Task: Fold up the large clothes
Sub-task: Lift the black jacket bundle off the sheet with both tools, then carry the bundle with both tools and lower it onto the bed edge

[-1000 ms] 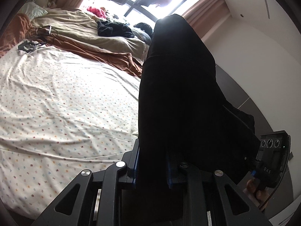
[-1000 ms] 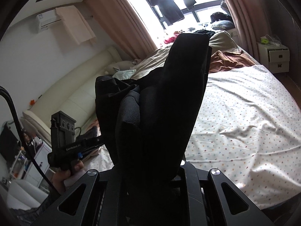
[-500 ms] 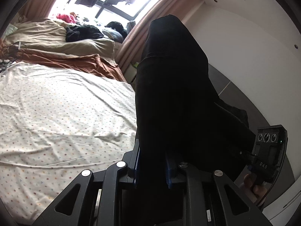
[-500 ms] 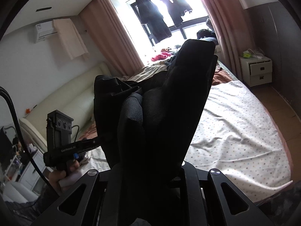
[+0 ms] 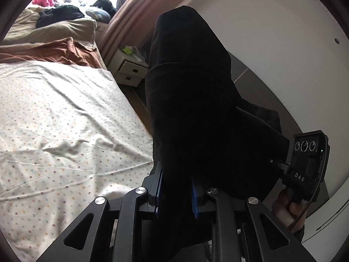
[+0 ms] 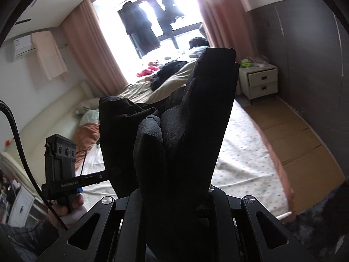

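A large black garment point(image 5: 192, 100) hangs in the air between both grippers, above the bed's edge. In the left wrist view my left gripper point(image 5: 177, 191) is shut on a thick fold of it, with the blue pads point(image 5: 194, 198) pressing the cloth from both sides. The right gripper point(image 5: 276, 162) shows at the far right, held by a hand and biting the same cloth. In the right wrist view the black garment point(image 6: 196, 120) bunches up over my right gripper point(image 6: 174, 196) and hides its fingertips. The left gripper point(image 6: 102, 175) grips the cloth's left edge there.
The bed with a dotted white sheet point(image 5: 54, 131) lies below and left; a brown blanket point(image 5: 54, 52), beige duvet and dark clothes point(image 5: 59, 15) lie at its far end. A white nightstand point(image 6: 259, 80) stands by the grey wall. Wooden floor point(image 6: 294, 142) runs along the bed's right side.
Both views have swung to the right across the bed, bringing the nightstand and floor into sight. The black garment has stayed clamped in both grippers.
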Motion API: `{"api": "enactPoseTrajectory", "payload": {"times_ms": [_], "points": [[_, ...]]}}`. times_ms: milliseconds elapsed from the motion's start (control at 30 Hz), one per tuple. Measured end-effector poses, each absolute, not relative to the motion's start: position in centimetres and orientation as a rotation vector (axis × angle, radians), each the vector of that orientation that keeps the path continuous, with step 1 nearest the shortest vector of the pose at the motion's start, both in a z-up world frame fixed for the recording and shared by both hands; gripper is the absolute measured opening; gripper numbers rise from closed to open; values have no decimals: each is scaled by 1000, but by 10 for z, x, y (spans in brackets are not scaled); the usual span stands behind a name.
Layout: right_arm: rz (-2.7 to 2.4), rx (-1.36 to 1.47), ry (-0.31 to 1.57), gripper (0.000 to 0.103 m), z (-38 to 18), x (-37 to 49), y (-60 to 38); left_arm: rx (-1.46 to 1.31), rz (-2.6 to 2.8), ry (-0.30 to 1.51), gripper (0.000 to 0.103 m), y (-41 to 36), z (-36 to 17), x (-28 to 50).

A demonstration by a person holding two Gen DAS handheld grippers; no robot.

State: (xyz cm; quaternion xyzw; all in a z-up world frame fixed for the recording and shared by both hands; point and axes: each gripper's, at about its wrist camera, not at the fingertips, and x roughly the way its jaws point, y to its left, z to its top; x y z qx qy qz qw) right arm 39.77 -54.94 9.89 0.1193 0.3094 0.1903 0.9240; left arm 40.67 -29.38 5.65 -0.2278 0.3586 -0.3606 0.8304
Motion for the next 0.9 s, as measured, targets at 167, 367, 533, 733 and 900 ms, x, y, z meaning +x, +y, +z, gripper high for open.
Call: {"api": "enactPoseTrajectory", "payload": {"times_ms": [167, 367, 533, 733, 900], "points": [[349, 269, 673, 15, 83, 425, -573, -493, -799, 813, 22, -324, 37, 442], [322, 297, 753, 15, 44, 483, -597, -512, -792, 900, 22, -346, 0, 491], [289, 296, 832, 15, 9, 545, -613, -544, -755, 981, 22, -356, -42, 549], [254, 297, 907, 14, -22, 597, -629, -562, -723, 1044, 22, -359, -77, 608], [198, 311, 987, 17, -62, 631, -639, -575, -684, 1112, 22, -362, -114, 638]]}}
